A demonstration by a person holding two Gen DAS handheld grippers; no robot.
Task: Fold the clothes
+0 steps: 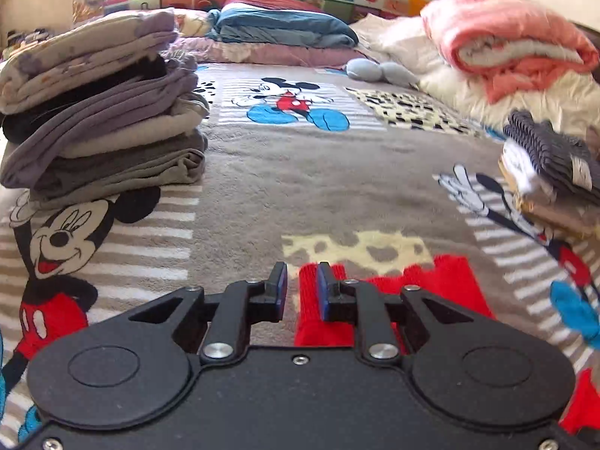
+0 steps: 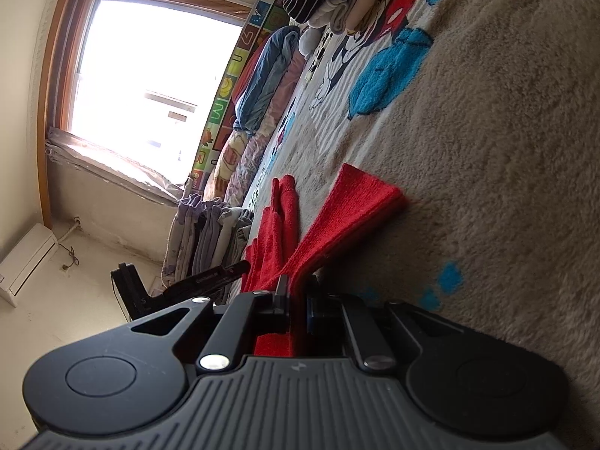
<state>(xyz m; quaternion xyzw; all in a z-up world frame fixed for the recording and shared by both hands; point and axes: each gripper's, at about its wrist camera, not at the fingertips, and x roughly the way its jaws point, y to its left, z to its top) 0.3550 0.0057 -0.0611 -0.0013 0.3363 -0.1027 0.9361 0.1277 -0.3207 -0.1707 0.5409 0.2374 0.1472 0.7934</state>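
A red knitted garment (image 1: 442,285) lies on the Mickey Mouse blanket (image 1: 300,172), partly under my left gripper (image 1: 302,290). The left jaws stand slightly apart over its left edge with nothing clamped between them. In the right wrist view, which is rolled sideways, my right gripper (image 2: 298,296) is shut on an edge of the red garment (image 2: 352,206) and lifts it off the blanket. The left gripper's black body (image 2: 210,281) shows beyond it.
A stack of folded grey and purple clothes (image 1: 97,112) stands at the left. A smaller folded stack with a striped piece (image 1: 551,165) sits at the right. Pillows and bedding (image 1: 285,30) and a pink blanket (image 1: 513,37) line the back. A window (image 2: 150,75) is behind.
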